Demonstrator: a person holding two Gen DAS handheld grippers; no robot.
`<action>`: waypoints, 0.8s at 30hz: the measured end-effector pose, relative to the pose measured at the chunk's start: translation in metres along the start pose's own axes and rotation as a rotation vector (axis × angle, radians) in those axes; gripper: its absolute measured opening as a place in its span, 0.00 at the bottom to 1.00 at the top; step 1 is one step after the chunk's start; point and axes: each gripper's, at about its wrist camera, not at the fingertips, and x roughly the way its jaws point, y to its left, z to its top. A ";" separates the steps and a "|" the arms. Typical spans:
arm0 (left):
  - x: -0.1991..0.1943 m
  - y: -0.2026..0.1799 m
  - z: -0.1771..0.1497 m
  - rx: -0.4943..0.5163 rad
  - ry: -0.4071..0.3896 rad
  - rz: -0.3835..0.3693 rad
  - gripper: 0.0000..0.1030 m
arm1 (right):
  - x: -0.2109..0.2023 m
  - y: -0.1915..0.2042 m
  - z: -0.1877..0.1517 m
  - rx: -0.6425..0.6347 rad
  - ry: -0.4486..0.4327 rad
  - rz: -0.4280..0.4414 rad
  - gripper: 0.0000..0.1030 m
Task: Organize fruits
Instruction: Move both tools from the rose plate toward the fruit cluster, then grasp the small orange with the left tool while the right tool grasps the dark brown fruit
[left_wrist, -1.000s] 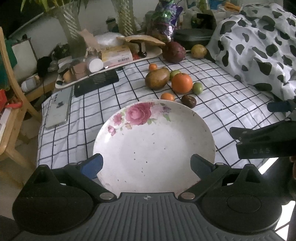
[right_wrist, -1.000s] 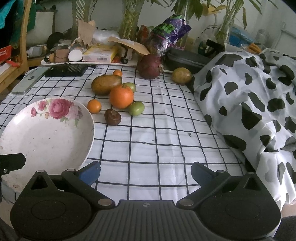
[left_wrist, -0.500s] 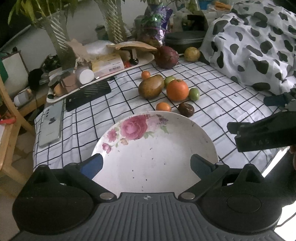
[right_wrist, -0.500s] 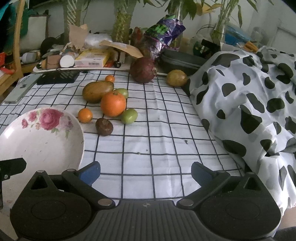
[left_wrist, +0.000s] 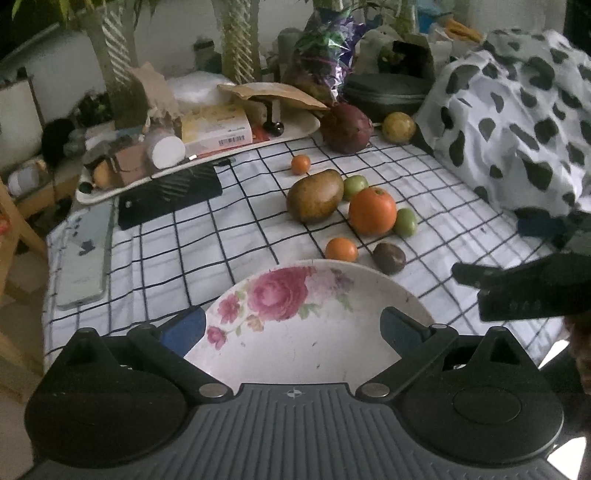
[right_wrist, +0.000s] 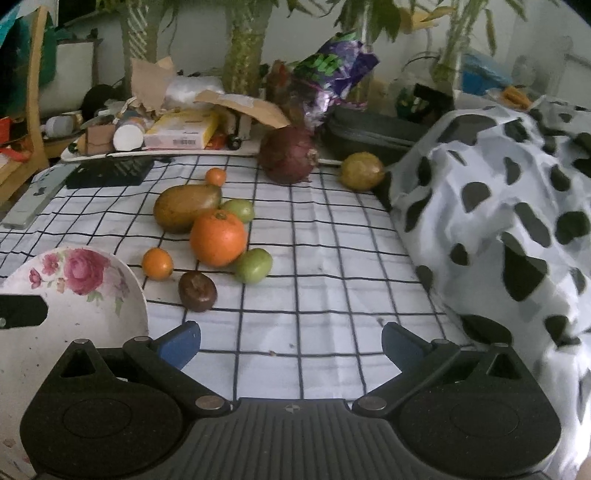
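A white plate with a pink rose (left_wrist: 295, 328) (right_wrist: 74, 295) lies empty at the near edge of the checked tablecloth. Beyond it lie a big orange (left_wrist: 372, 211) (right_wrist: 218, 239), a brown mango (left_wrist: 315, 195) (right_wrist: 184, 207), two small oranges (left_wrist: 341, 249) (left_wrist: 300, 164), two green fruits (left_wrist: 405, 222) (left_wrist: 355, 185), a dark brown fruit (left_wrist: 388, 258) (right_wrist: 197, 290), a dark red fruit (left_wrist: 347, 128) (right_wrist: 288, 155) and a yellow fruit (left_wrist: 398, 127) (right_wrist: 362, 171). My left gripper (left_wrist: 293, 326) is open over the plate. My right gripper (right_wrist: 291, 343) is open and empty over bare cloth, right of the plate.
A cow-print cloth (right_wrist: 498, 221) covers the table's right side. A cluttered tray (left_wrist: 192, 147), a black case (left_wrist: 170, 195) and a phone (left_wrist: 85, 266) lie at the back left. Plants and a dark pouch (right_wrist: 373, 129) stand behind. A wooden chair (right_wrist: 33, 96) is at the left.
Both grippers have moved forward toward the fruit, so the fruit looks closer and the plate lies lower in both views. Both stay open and nothing on the table has moved.
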 end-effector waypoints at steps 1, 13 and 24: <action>0.002 0.003 0.002 -0.010 0.003 -0.006 0.99 | 0.002 0.000 0.001 0.000 0.004 0.012 1.00; 0.028 0.017 0.029 -0.008 0.008 -0.078 0.99 | 0.027 0.000 0.022 0.004 0.051 0.181 1.00; 0.040 0.033 0.047 -0.001 -0.019 -0.080 0.99 | 0.056 -0.007 0.033 0.165 0.138 0.407 0.68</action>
